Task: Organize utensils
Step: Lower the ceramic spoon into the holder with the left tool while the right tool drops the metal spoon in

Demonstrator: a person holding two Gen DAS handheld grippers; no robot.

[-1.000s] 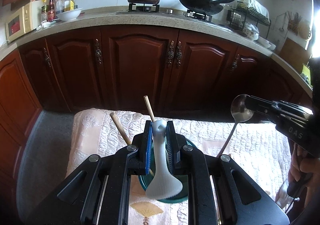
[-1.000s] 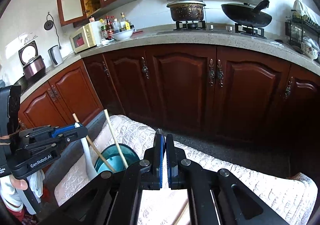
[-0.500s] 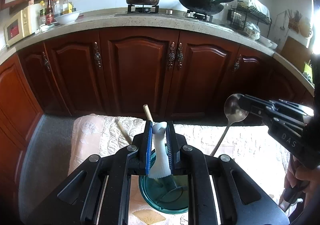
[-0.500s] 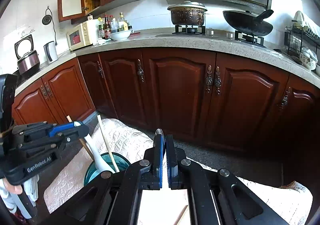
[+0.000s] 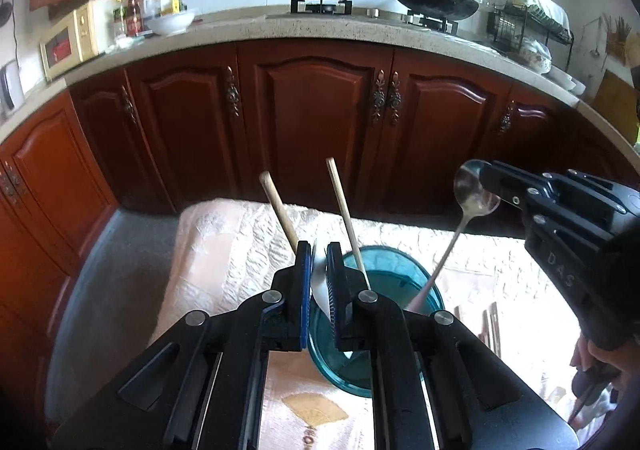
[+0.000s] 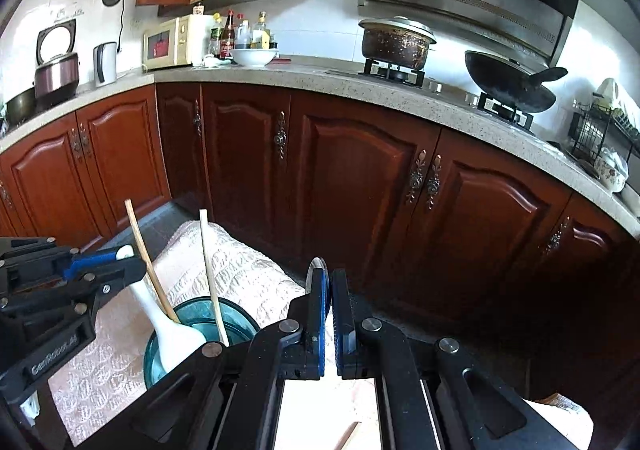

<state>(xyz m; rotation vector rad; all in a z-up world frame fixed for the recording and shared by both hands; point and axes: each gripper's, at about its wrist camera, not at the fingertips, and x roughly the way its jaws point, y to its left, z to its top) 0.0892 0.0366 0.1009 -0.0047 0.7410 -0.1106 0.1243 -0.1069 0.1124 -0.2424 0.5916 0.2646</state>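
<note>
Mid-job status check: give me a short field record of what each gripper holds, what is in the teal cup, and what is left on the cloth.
left gripper: shut on the white ceramic spoon, whose bowl end is down inside the cup
right gripper: shut on the metal spoon, bowl end up, handle tip reaching the cup
teal cup: standing on the quilted cloth; holds two wooden chopsticks leaning out
left on cloth: more wooden sticks lying right of the cup
</note>
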